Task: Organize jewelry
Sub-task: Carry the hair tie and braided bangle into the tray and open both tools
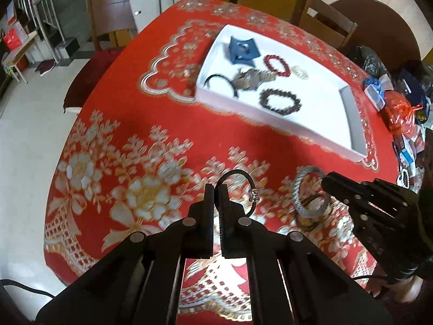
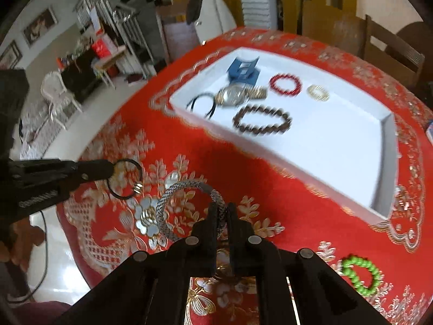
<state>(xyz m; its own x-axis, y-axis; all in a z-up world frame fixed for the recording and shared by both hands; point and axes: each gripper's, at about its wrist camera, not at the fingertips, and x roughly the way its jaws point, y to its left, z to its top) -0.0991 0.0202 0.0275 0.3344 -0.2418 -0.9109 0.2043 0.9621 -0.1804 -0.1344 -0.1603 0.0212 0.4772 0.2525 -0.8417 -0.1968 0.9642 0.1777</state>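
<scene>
Before us, a red floral tablecloth [image 1: 162, 124] bears a white tray [image 1: 319, 113] of bracelets; our left gripper [image 1: 216, 189] pinches a black ring [image 1: 235, 181], our right gripper [image 2: 222, 210] a grey bracelet [image 2: 173, 197].

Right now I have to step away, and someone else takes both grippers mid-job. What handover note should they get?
Left gripper: shut on a thin black cord bracelet with a small silver charm, lifted off the red tablecloth.
Right gripper: shut on a grey braided bracelet.
Done: white tray already holds a dark bead bracelet, red bead bracelet, watch, black cord loop, gold ring-like piece and blue holder.
Left: carry both held pieces to the tray; the green bead bracelet lies on the cloth.
</scene>
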